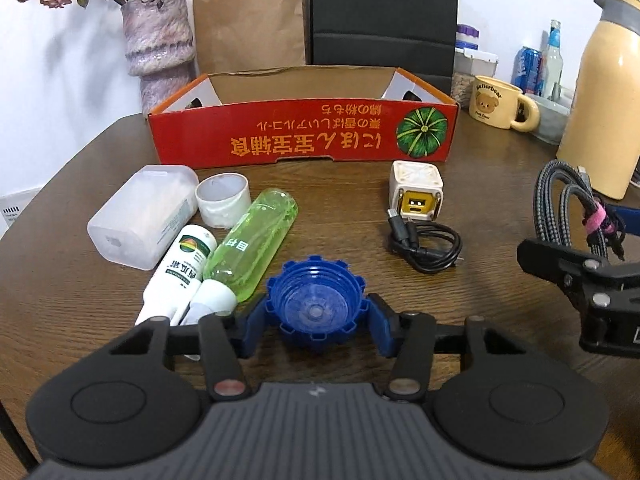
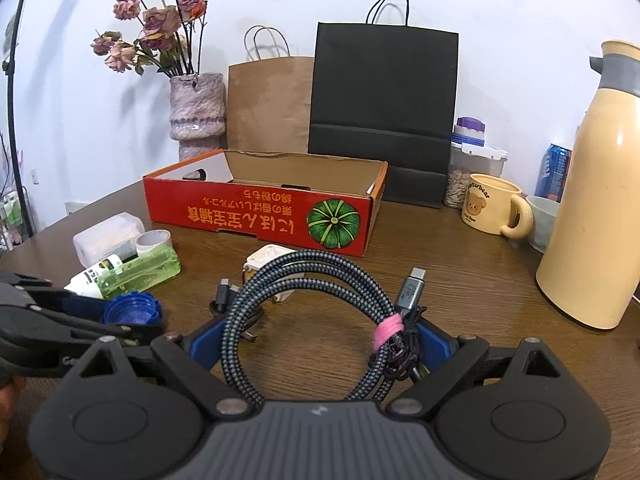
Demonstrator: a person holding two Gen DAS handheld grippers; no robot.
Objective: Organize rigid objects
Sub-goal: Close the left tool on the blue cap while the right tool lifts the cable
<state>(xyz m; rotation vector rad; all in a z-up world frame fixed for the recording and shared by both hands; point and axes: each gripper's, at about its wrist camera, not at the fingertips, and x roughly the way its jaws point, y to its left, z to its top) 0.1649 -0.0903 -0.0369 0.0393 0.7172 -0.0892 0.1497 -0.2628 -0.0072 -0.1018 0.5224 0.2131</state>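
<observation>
A blue ridged cap rests on the brown table, and my left gripper is shut on it, a blue pad against each side. My right gripper is shut on a coil of grey braided cable bound with a pink tie, held off the table at the right. The open red cardboard box stands behind, and what shows of its inside is bare. In front of it lie a green bottle, a white bottle, a translucent case, a white ring, a white charger cube and a black cable.
A cream mug, a tall cream thermos, cans and a food container crowd the back right. A vase of dried flowers, a brown paper bag and a black bag stand behind the box.
</observation>
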